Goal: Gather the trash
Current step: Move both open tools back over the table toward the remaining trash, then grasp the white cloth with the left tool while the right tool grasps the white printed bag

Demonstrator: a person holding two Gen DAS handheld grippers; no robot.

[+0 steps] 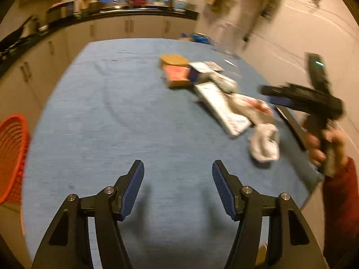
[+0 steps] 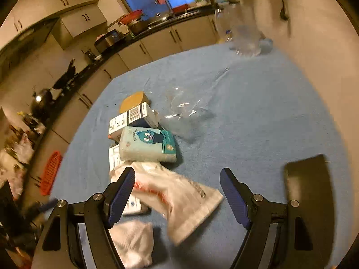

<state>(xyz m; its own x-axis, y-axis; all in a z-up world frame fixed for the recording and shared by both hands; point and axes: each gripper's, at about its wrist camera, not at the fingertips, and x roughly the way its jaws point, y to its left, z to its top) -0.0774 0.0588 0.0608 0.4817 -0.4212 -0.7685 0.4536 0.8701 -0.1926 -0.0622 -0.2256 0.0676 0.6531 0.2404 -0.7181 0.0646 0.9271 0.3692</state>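
Through the left wrist camera I see my left gripper spread wide and empty over the blue tablecloth, one orange slatted basket at the left edge, and one long white carton lying flat, its long axis running from far-left to near-right. Through the right wrist camera my right gripper is spread over one white printed plastic bag, with one teal tissue pack and one barcoded white box beyond it
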